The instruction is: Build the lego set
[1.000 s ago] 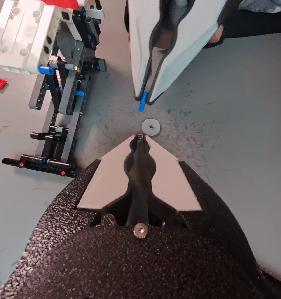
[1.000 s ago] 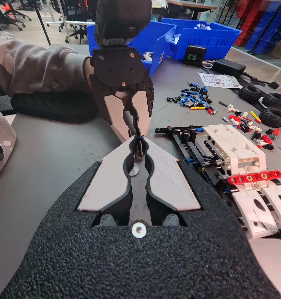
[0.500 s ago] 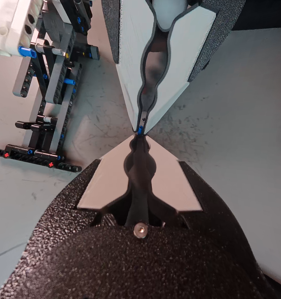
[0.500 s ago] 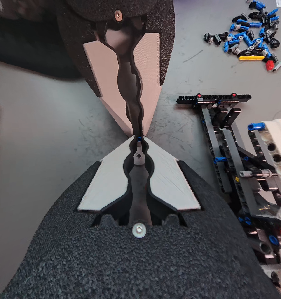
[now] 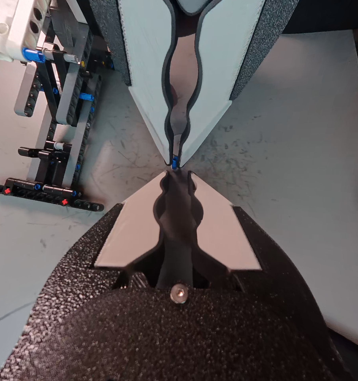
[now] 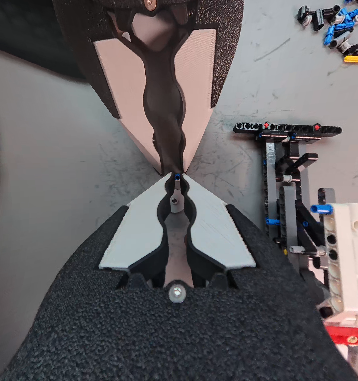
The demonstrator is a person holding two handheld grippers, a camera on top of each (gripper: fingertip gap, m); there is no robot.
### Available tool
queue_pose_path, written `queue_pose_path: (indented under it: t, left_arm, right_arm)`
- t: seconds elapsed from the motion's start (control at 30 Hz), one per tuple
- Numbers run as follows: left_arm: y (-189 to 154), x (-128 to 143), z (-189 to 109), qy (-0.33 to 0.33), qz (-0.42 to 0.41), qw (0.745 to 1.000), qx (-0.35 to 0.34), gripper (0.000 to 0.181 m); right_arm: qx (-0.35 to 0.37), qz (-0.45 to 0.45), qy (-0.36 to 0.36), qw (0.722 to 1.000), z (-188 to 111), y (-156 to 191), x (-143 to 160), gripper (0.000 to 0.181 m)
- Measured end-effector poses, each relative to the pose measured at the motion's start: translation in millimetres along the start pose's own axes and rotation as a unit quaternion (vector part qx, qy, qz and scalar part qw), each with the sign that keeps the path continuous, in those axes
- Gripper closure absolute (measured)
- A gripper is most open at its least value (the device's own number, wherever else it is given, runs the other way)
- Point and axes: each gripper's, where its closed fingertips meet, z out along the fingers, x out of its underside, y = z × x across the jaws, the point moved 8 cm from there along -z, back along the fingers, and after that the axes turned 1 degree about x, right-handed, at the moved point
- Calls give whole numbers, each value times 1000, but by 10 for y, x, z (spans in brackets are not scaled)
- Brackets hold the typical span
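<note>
The left gripper (image 5: pixel 179 172) fills the lower half of its own view, its fingers a little apart at the tips with nothing seen between them. Tip to tip with it, coming down from twelve o'clock, the right gripper (image 5: pixel 175 164) has its fingers clamped on a small blue pin (image 5: pixel 175 161) that pokes out toward the left tips. In the right wrist view the same blue pin (image 6: pixel 177 176) sits at the very tips, and a small grey round piece (image 6: pixel 175 203) with a cross-shaped hole shows in the gap behind it; whether it lies on the table or is held, the pictures do not tell.

The grey table (image 5: pixel 277 154) beneath is scuffed with dark scratches. At about ten o'clock in the left view lies the partly built lego set (image 5: pixel 58 127): a black and grey beam frame with blue pins and red axle ends, joined to white panels. Farther off, at one o'clock in the right view, loose parts (image 6: pixel 343 31) in blue, black and yellow lie scattered.
</note>
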Motion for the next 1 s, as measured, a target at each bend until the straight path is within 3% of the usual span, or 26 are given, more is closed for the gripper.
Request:
queue_pose_path:
  t: [0.4, 0.77, 1.0]
  left_arm:
    - [-4, 12, -10, -2, 2, 1000, 1, 164]
    - [110, 126, -137, -3, -6, 1000, 18, 165]
    - [112, 133, -140, -3, -8, 1000, 21, 164]
  right_arm:
    - [-12, -48, 38, 998, 3, 22, -29, 177]
    - [-66, -185, 124, 973, 73, -6, -166, 177]
    - [-91, -173, 139, 971, 128, -10, -215, 177]
